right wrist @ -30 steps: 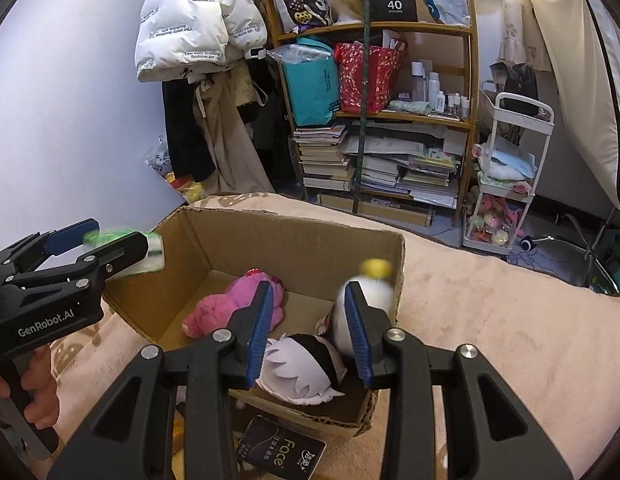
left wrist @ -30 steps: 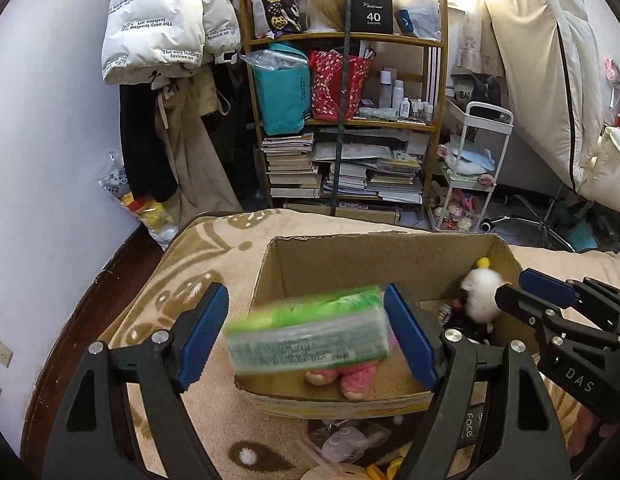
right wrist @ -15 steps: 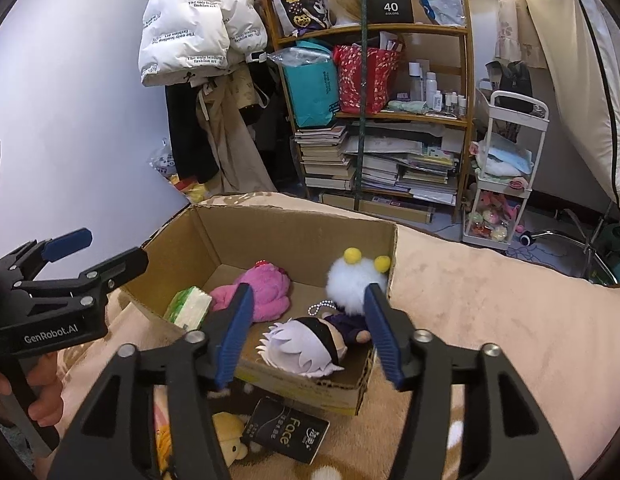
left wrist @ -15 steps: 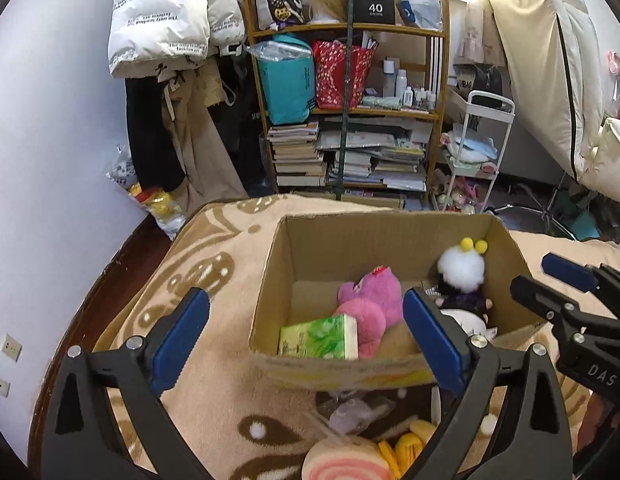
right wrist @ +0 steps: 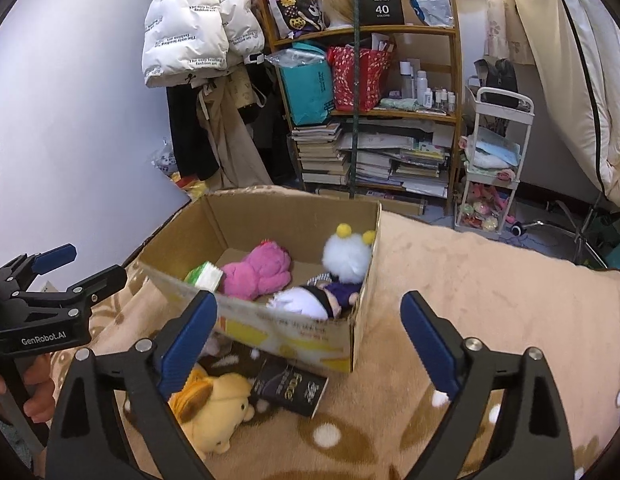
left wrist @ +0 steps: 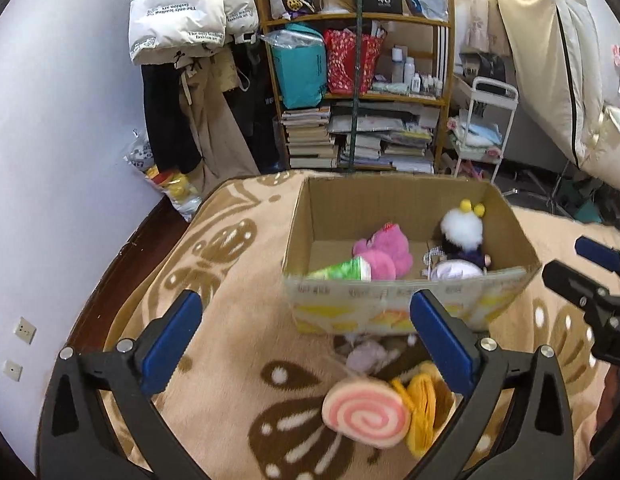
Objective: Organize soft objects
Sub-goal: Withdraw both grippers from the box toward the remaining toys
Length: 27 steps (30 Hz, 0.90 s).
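A cardboard box (left wrist: 406, 308) (right wrist: 294, 332) stands on a beige blanket. In it lie a green tissue pack (left wrist: 344, 270) (right wrist: 204, 276), a pink plush (left wrist: 384, 250) (right wrist: 258, 270), a white pompom doll (left wrist: 462, 232) (right wrist: 348, 258) and a white-haired doll (right wrist: 306, 302). My left gripper (left wrist: 306, 340) is open and empty, pulled back in front of the box. My right gripper (right wrist: 308, 328) is open and empty by the box's near right corner. In front of the box lie a pink swirl roll plush (left wrist: 366, 414), a yellow plush (left wrist: 420, 408) (right wrist: 214, 408) and a black packet (right wrist: 290, 386).
The blanket (right wrist: 470, 280) stretches to the right of the box. A bookshelf (left wrist: 362, 92), hanging coats (left wrist: 182, 92) and a white trolley (right wrist: 494, 160) stand beyond the bed. The white wall (left wrist: 50, 160) is at the left.
The left gripper let the green tissue pack go into the box; the right let go of the pompom doll and opened wide. Both drew back, bringing the toys in front of the box into view.
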### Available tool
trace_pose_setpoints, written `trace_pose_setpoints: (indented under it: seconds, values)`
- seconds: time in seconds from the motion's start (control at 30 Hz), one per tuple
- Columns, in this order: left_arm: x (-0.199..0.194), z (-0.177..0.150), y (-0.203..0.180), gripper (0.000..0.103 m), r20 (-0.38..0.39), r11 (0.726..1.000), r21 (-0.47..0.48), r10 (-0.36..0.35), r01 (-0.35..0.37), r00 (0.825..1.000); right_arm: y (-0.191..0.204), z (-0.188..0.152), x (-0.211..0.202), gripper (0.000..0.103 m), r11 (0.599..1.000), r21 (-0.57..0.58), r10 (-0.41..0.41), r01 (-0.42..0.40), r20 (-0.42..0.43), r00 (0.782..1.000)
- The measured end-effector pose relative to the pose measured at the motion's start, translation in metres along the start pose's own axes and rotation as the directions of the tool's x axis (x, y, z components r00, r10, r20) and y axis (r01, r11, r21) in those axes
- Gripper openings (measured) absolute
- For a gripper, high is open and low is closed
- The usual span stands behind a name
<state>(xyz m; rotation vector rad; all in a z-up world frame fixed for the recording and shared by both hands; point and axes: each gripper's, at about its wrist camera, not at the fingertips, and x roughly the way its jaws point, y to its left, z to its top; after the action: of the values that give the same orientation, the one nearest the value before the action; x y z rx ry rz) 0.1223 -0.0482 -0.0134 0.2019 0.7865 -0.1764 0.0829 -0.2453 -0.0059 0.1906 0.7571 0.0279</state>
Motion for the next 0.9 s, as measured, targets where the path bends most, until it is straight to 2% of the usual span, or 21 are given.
trace_pose_setpoints:
  seconds: [0.17, 0.33, 0.5, 0.9]
  values:
    - [-0.005, -0.017, -0.003, 0.102, -0.052, 0.999, 0.043, 0.011, -0.009, 0.999, 0.004, -0.012, -0.009, 0.098, 1.000, 0.000, 0.002, -0.002, -0.015, 1.000]
    - [-0.014, -0.030, -0.011, 0.102, -0.070, 0.995, 0.102, 0.027, -0.020, 0.997, 0.010, -0.019, -0.011, 0.098, 1.000, -0.005, 0.007, -0.007, -0.039, 0.999]
    - [-0.012, -0.040, -0.004, 0.102, -0.119, 0.996, 0.085, -0.014, 0.024, 0.993, 0.015, -0.032, -0.014, 0.098, 1.000, -0.020, 0.011, -0.013, -0.068, 0.998]
    - [0.013, -0.053, 0.005, 0.102, -0.217, 0.996, 0.068, -0.039, 0.054, 0.975, 0.026, -0.055, -0.001, 0.098, 0.997, -0.061, 0.029, -0.038, -0.141, 0.990]
